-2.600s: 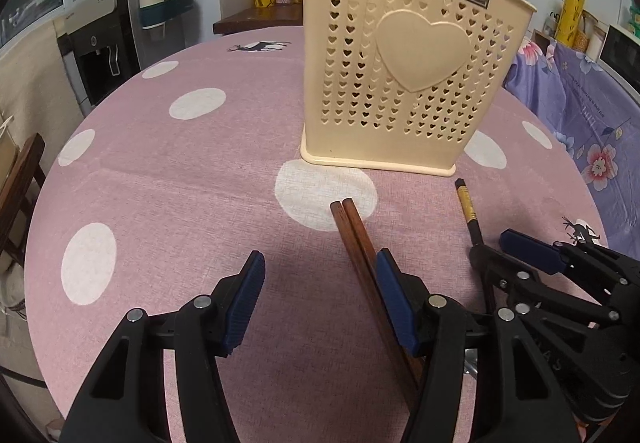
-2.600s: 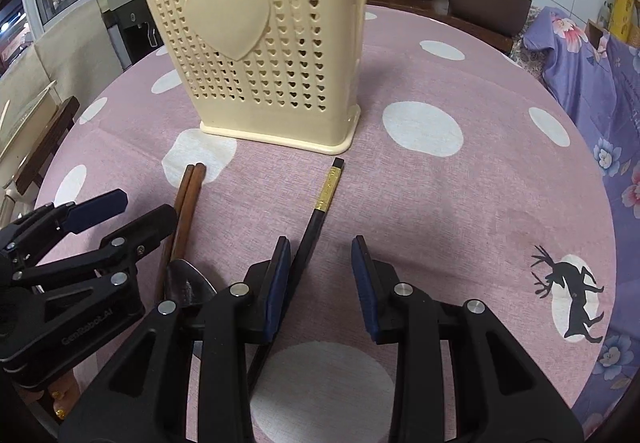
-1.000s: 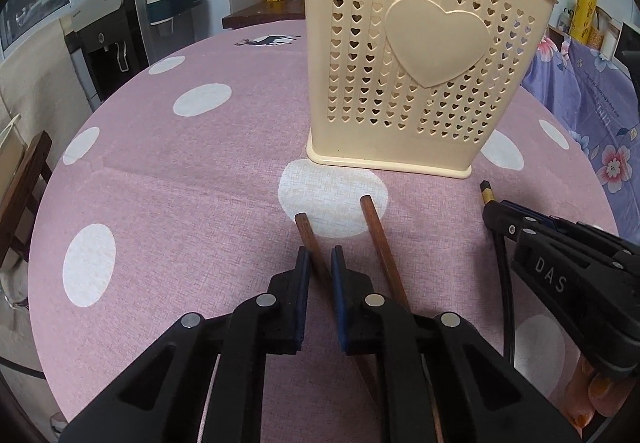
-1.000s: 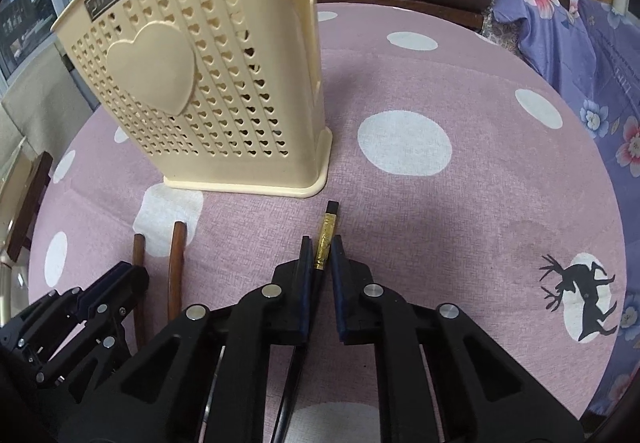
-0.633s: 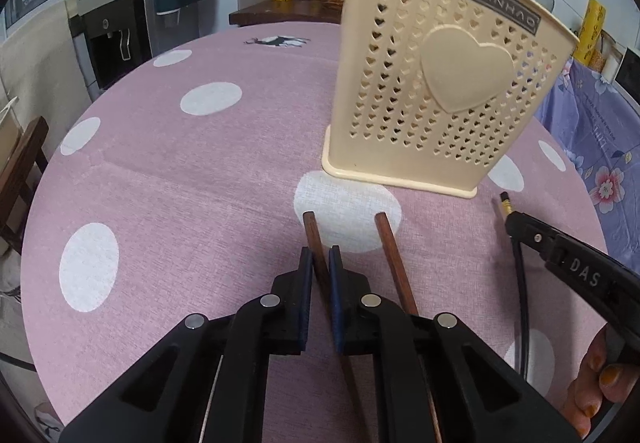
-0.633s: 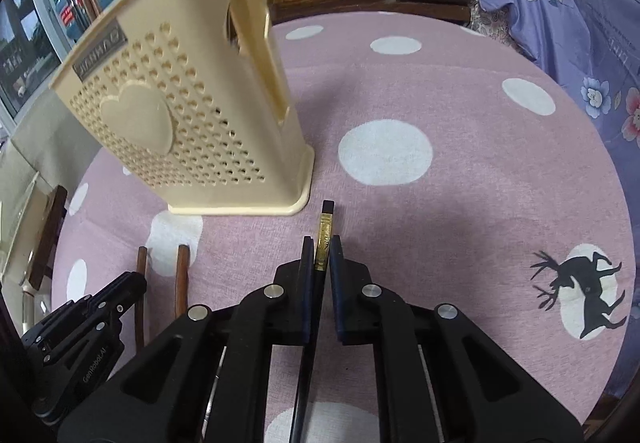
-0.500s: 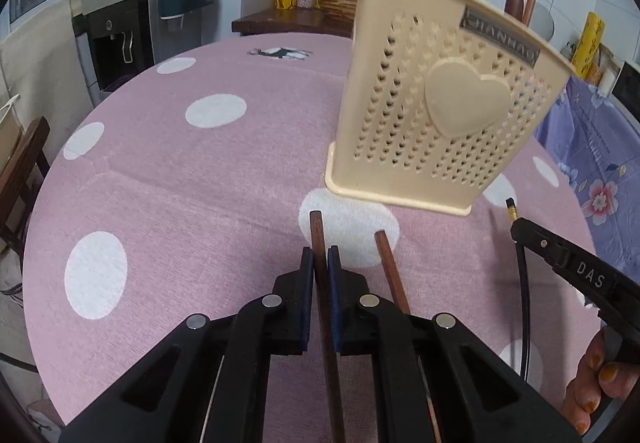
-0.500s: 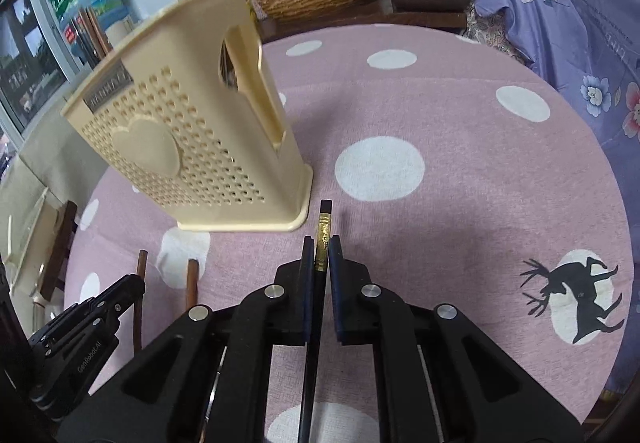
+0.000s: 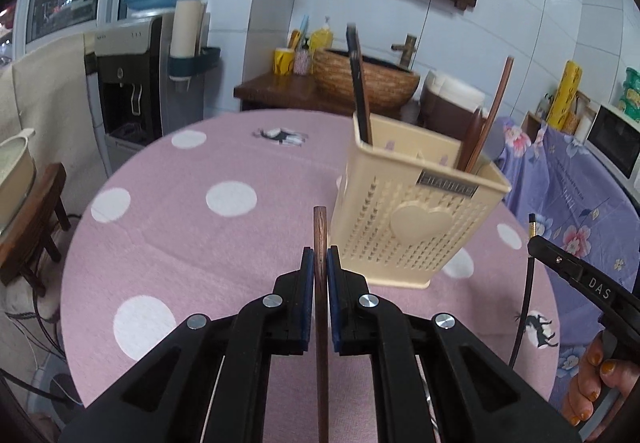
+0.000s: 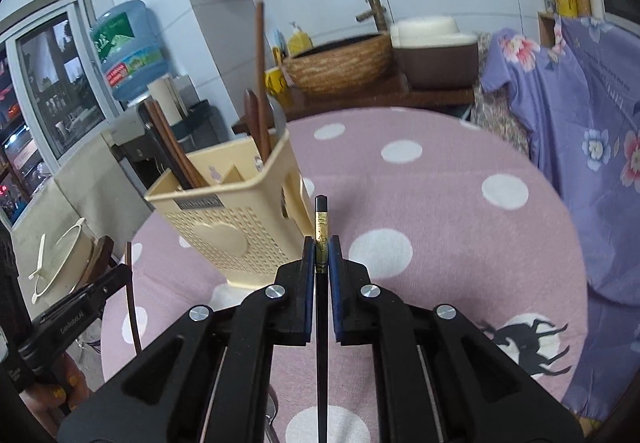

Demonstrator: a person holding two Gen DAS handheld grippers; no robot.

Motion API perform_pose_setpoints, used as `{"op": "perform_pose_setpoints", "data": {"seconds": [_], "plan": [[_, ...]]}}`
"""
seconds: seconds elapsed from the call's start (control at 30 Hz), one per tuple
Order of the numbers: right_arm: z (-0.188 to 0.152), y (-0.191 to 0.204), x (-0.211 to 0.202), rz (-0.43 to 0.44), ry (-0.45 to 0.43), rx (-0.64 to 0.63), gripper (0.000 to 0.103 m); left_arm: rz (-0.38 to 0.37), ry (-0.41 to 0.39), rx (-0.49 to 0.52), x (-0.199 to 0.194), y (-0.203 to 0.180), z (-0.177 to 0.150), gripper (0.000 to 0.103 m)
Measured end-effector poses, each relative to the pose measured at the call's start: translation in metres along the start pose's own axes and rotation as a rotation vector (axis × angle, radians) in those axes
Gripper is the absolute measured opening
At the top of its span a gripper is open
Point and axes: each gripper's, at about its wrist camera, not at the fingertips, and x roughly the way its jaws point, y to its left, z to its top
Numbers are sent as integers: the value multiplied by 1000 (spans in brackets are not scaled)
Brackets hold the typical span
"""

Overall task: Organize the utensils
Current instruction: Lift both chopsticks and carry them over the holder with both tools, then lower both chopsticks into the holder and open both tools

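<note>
My left gripper is shut on a brown wooden chopstick, held above the table with its tip just left of the cream utensil holder. My right gripper is shut on a black chopstick with a gold band, held just right of the holder. The holder has a heart on its front and holds several dark and brown utensils. The right gripper shows at the right of the left wrist view; the left gripper shows at the left of the right wrist view.
The round table has a pink cloth with white dots. A side counter with a woven basin stands behind it. A water dispenser is at the left, a blue floral cloth at the right, a wooden stool by the left edge.
Both grippers closed on their chopsticks and lifted them off the table; the views now look over the holder's top. One brown chopstick that lay beside the left one is out of view.
</note>
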Motion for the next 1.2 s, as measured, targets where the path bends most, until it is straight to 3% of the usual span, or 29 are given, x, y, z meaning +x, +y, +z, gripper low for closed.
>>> {"op": "perform_pose_setpoints", "data": {"seconds": [0.3,0.87,1.2], "plan": [[18,13,-39,36,-81,-64,8,1,-112,13,-33,-1,21,8],[33,31,-59,99,-104,-121,8,-40,-159,18,-55,1,41,8],[80,54,-77,177,-115,-146,8,-91,-209,45,-79,-7,85,7]]}}
